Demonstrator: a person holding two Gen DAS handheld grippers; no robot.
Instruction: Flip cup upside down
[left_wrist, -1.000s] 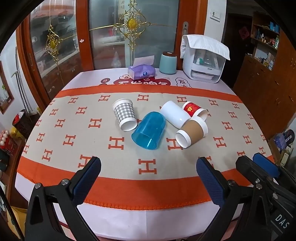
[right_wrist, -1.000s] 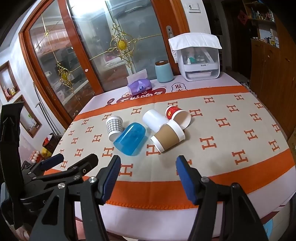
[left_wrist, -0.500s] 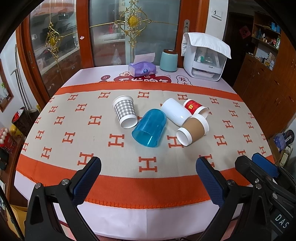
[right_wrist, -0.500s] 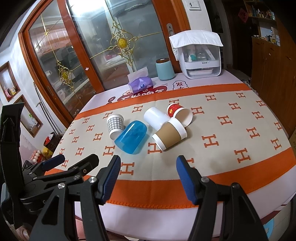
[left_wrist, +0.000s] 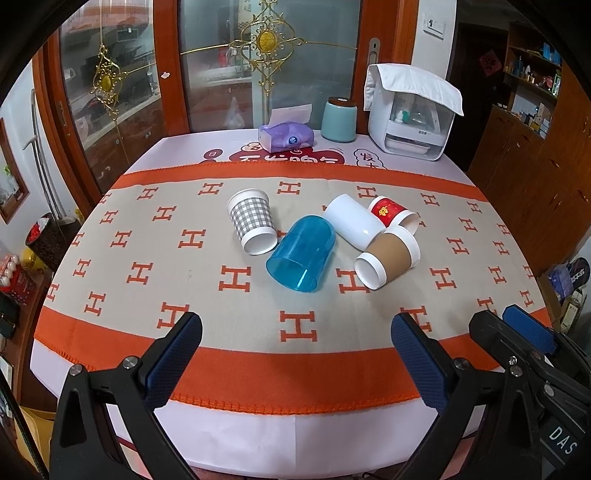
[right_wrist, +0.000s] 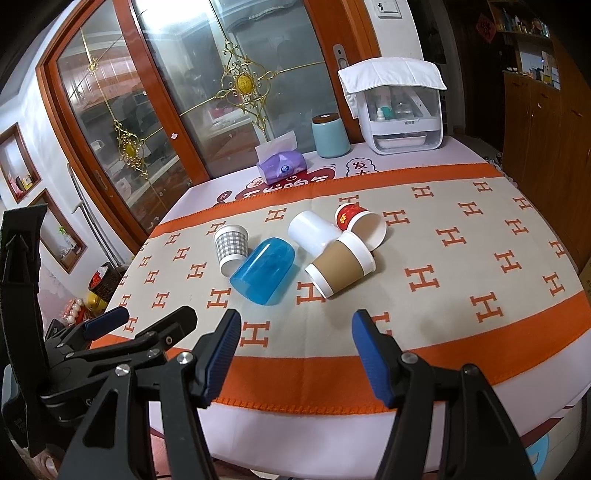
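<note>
Several cups lie on their sides in the middle of the table: a grey checked paper cup (left_wrist: 252, 220) (right_wrist: 231, 244), a clear blue plastic cup (left_wrist: 301, 254) (right_wrist: 264, 271), a white cup (left_wrist: 354, 220) (right_wrist: 313, 232), a brown-sleeved paper cup (left_wrist: 388, 256) (right_wrist: 341, 265) and a red paper cup (left_wrist: 393, 214) (right_wrist: 360, 224). My left gripper (left_wrist: 295, 358) is open and empty above the table's near edge. My right gripper (right_wrist: 295, 354) is open and empty beside it, also short of the cups.
A purple tissue pack (left_wrist: 286, 133), a teal canister (left_wrist: 338, 119) and a white appliance with a cloth on it (left_wrist: 412, 114) stand at the table's far edge. Glass doors stand behind. A wooden cabinet (left_wrist: 535, 166) stands at the right.
Both views have tilted a little, so the table and cups sit slightly lower in frame. The cups have not moved and both grippers stay open.
</note>
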